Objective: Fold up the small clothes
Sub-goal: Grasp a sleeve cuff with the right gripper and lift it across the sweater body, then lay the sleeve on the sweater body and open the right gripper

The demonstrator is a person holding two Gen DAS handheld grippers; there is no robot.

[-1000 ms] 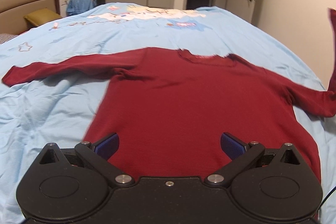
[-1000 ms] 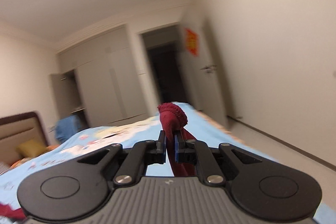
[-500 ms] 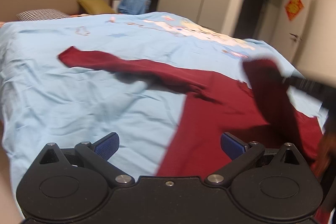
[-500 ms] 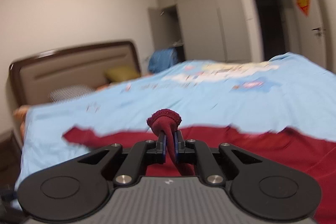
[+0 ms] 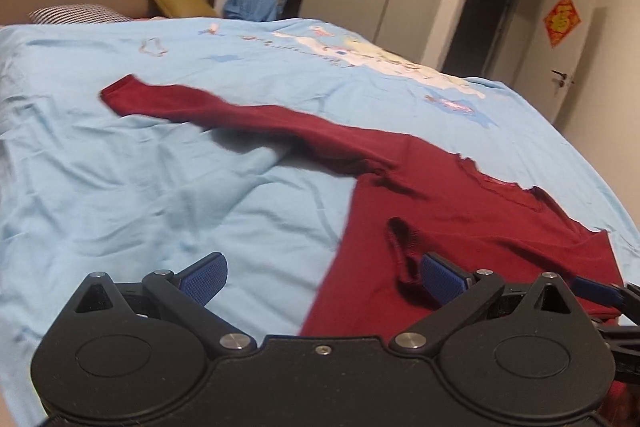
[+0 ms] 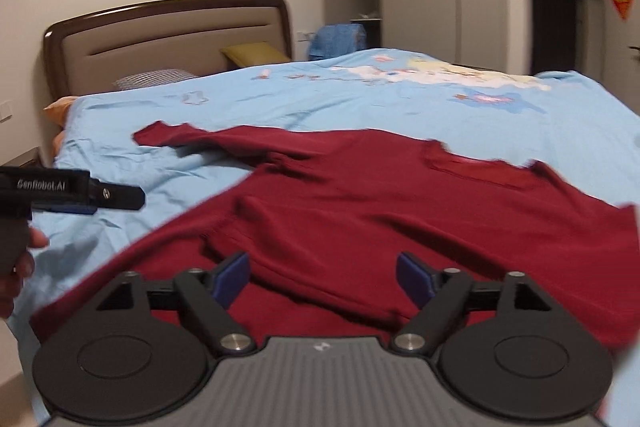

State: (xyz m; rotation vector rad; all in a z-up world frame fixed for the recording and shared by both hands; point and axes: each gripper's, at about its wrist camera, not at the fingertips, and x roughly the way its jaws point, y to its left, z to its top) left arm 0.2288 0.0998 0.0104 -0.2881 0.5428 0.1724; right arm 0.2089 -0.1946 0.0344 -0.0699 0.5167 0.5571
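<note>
The dark red sweater lies flat on the blue bed cover, one sleeve already folded across its body, and both the left gripper and right gripper hover over it with fingers released, grasping nothing, probably to reach the other sleeve.

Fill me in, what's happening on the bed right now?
A person with two handheld grippers is folding a dark red long-sleeved top spread on the light blue bedcover. One sleeve lies folded across the body; the other sleeve is stretched out toward the headboard. The right gripper and left gripper are both open, holding nothing.
</note>
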